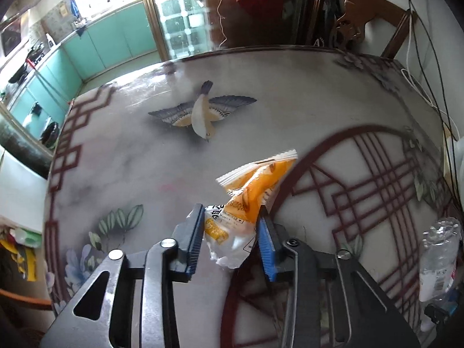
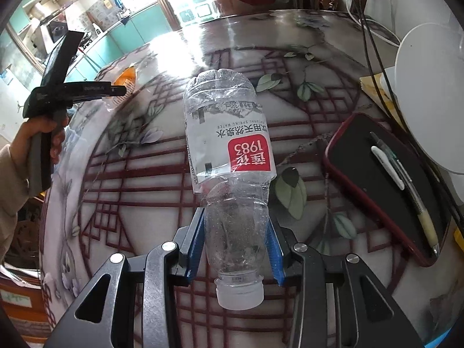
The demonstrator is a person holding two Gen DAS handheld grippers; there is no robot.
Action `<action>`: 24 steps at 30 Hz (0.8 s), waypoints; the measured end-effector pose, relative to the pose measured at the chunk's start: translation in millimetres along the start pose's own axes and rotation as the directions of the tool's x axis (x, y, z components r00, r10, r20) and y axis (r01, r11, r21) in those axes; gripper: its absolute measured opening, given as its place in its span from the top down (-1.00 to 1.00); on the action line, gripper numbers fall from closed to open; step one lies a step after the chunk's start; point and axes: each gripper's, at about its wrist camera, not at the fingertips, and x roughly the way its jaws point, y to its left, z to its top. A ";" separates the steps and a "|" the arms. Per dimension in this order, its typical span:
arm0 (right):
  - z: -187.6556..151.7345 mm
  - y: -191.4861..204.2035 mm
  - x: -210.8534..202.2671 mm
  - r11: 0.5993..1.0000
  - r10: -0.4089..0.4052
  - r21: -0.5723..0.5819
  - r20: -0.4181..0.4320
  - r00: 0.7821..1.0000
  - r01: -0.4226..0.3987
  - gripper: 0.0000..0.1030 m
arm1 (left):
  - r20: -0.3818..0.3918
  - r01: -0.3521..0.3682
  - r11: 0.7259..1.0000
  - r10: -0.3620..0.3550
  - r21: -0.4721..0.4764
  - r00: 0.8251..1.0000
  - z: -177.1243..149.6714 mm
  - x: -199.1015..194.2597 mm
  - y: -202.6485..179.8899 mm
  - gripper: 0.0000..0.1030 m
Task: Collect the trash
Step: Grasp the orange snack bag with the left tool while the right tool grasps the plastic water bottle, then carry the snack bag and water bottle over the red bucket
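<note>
Wrapper (image 1: 246, 200) is pinched in the left tool (image 1: 230, 240), bottle (image 2: 229, 156) clamped in the right tool (image 2: 236, 246); keep both squeezed firmly till over the bin.

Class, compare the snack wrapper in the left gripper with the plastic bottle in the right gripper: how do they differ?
The snack wrapper is orange, white and opaque; the plastic bottle is clear with a red-and-white label. The wrapper is a flat, crumpled film; the bottle is a rounded body, dented, capped. Both are held off the table, one in each gripper.
</note>
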 end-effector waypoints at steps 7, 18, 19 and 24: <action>-0.5 22.2 -29.0 1.000 0.025 -0.015 0.039 0.999 -0.024 0.29 | 0.137 0.028 0.999 -0.023 -0.040 0.990 -40.0 -90.5 -6.7 0.54; -23.7 78.1 -106.7 0.992 0.058 -0.117 0.150 0.987 -0.041 0.29 | 0.177 0.069 0.990 -0.046 -0.124 0.983 -148.5 -204.4 -4.2 0.53; -26.6 82.5 -109.8 0.991 0.060 -0.125 0.153 0.986 -0.041 0.29 | 0.175 0.069 0.989 -0.045 -0.131 0.984 -155.5 -208.0 -3.2 0.53; -42.7 108.7 -126.7 0.984 0.079 -0.171 0.166 0.983 -0.050 0.29 | 0.189 0.030 0.983 0.005 -0.183 0.982 -195.5 -229.6 9.7 0.52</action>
